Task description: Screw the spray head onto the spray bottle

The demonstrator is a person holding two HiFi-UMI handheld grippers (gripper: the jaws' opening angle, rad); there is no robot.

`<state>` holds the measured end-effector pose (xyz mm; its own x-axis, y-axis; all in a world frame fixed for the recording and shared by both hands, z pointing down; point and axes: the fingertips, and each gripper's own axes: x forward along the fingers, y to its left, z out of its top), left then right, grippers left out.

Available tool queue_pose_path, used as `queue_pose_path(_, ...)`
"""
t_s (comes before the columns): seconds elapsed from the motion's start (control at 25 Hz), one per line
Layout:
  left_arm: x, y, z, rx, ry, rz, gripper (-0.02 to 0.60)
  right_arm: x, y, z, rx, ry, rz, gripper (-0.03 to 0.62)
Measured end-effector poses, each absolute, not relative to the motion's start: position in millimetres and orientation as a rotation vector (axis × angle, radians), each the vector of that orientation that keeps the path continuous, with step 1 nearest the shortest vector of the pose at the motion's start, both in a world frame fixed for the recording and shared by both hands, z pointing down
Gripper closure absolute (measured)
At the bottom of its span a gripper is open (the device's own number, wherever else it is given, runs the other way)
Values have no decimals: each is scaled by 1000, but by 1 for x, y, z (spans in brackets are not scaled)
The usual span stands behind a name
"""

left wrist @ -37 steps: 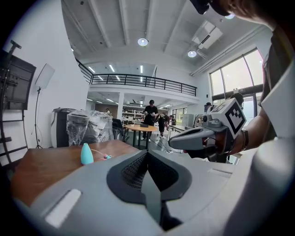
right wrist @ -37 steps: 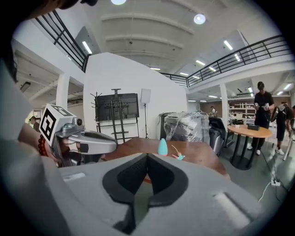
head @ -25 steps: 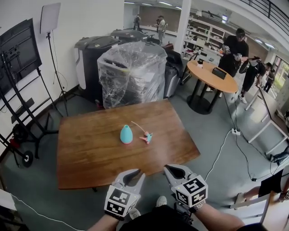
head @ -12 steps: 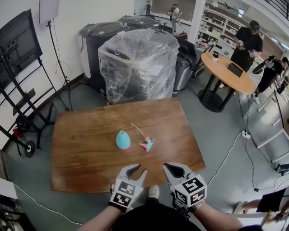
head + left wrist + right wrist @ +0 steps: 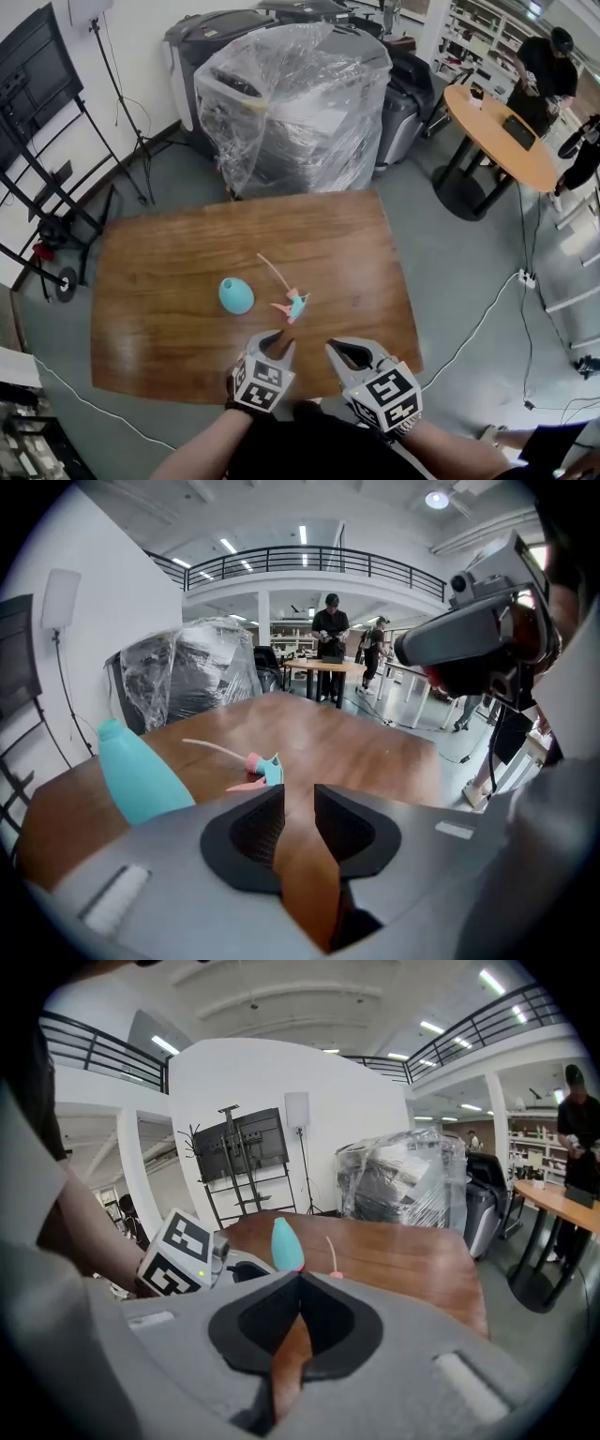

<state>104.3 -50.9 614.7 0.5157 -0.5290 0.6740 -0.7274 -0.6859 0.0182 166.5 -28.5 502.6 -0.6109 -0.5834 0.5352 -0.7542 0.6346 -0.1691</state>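
A teal spray bottle with no head stands on the wooden table, left of centre. The teal-and-pink spray head lies just right of it, its thin tube pointing away toward the table's far side. Both grippers hover at the table's near edge. My left gripper is close in front of the spray head, its jaws a little apart with nothing between them. In the left gripper view the bottle and spray head lie ahead of that gripper. My right gripper is shut and empty, and its view shows the bottle beyond it.
A plastic-wrapped machine and dark bins stand behind the table. A screen on a wheeled stand is at the left. At the right are a round table, people and a floor cable.
The head view has swung down and closer to the table. My left gripper has moved forward toward the spray head and its jaws have parted slightly. The right gripper stays shut.
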Motion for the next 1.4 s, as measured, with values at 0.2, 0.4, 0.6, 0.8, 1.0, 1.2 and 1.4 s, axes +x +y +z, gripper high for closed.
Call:
queue_pose_path(0.2, 111, -75, 642, 2442, -1045, 982, 465, 172, -46, 511, 1045, -2392, 527, 603)
queue_pose_path(0.4, 114, -84, 667, 2414, -1004, 1031, 462, 174, -53, 511, 1078, -2361, 541, 603)
queue_pose_path(0.6, 114, -86, 681, 2382, -987, 1047, 462, 175, -58, 509, 1106, -2331, 537, 603)
queue_pose_path(0.8, 114, -86, 683, 2383, -979, 1029, 463, 170, -54, 516, 1096, -2321, 549, 603)
queue_pose_path(1.0, 116, -89, 682, 2380, -977, 1008, 462, 166, -50, 514, 1099, -2323, 546, 603)
queue_pose_path(1.2, 117, -93, 681, 2379, -987, 1003, 505, 167, -50, 511, 1107, -2320, 532, 603)
queue_pose_path(1.4, 117, -90, 670, 2397, -959, 965, 511, 168, -52, 516, 1094, -2307, 510, 603)
